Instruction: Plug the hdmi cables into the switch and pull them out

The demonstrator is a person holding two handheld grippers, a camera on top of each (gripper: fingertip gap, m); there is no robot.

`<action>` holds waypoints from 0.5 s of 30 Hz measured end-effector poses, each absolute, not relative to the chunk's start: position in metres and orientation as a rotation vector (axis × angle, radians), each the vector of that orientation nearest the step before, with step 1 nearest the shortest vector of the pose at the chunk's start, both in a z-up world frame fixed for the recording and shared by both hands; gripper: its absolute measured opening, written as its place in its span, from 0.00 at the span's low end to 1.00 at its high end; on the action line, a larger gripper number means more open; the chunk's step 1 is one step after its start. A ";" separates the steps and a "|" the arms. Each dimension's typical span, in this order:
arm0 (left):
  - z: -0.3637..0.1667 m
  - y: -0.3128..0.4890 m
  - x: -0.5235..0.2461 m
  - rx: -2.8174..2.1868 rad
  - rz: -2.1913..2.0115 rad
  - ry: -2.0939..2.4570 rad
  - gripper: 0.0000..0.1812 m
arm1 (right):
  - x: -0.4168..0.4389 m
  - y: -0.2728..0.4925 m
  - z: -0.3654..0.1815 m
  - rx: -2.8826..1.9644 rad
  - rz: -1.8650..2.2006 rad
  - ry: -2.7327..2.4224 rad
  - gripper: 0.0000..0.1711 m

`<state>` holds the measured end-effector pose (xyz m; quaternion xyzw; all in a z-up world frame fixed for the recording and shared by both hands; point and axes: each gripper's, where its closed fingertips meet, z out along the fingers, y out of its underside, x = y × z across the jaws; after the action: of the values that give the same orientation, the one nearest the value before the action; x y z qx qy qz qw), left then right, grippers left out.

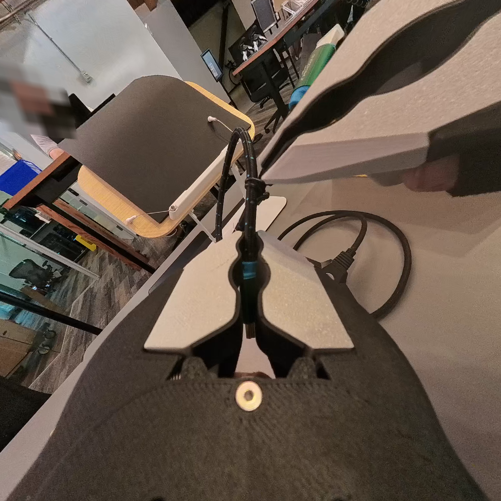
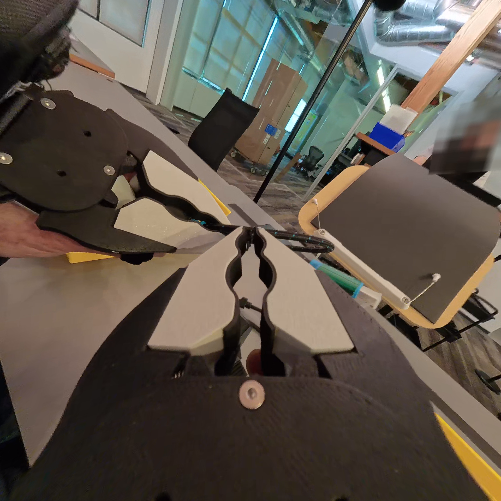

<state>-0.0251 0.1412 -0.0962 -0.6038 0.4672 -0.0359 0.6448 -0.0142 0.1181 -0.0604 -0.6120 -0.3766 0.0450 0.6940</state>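
Observation:
My left gripper (image 1: 248, 235) is shut on the plug of a black braided HDMI cable (image 1: 247, 273) with a blue band. The plug's metal tip points back toward the camera. The cable loops up (image 1: 226, 173) and back down over the grey table's edge. My right gripper (image 2: 250, 232) is shut at its tips on the same cable, at a knotted tie (image 1: 254, 187). It enters the left wrist view from the upper right (image 1: 267, 173). My left gripper also shows in the right wrist view (image 2: 208, 222). A second black cable's plug (image 1: 344, 257) enters a black box, probably the switch (image 1: 329, 273), which is mostly hidden.
The second cable curls in a loop on the grey table (image 1: 401, 260). A side table with a black mat (image 2: 406, 230) stands beyond the table edge. A green and blue tube (image 2: 339, 279) lies near that edge. A yellow piece (image 2: 81, 257) lies under the left hand. Spacing between my two grippers at the tips: around 4 centimetres.

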 end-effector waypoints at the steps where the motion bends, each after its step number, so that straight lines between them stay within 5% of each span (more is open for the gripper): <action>1: -0.096 0.141 -0.025 -1.373 -0.083 1.064 0.02 | -0.015 0.120 -0.064 -1.386 0.109 -0.846 0.03; 15: -0.095 0.140 -0.025 -1.370 -0.087 1.061 0.02 | -0.012 0.119 -0.061 -1.433 0.372 -0.734 0.00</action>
<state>-0.0248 0.1401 -0.0946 -0.6021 0.4664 -0.0382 0.6469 -0.0117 0.1195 -0.0612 -0.6377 -0.3266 0.1656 0.6777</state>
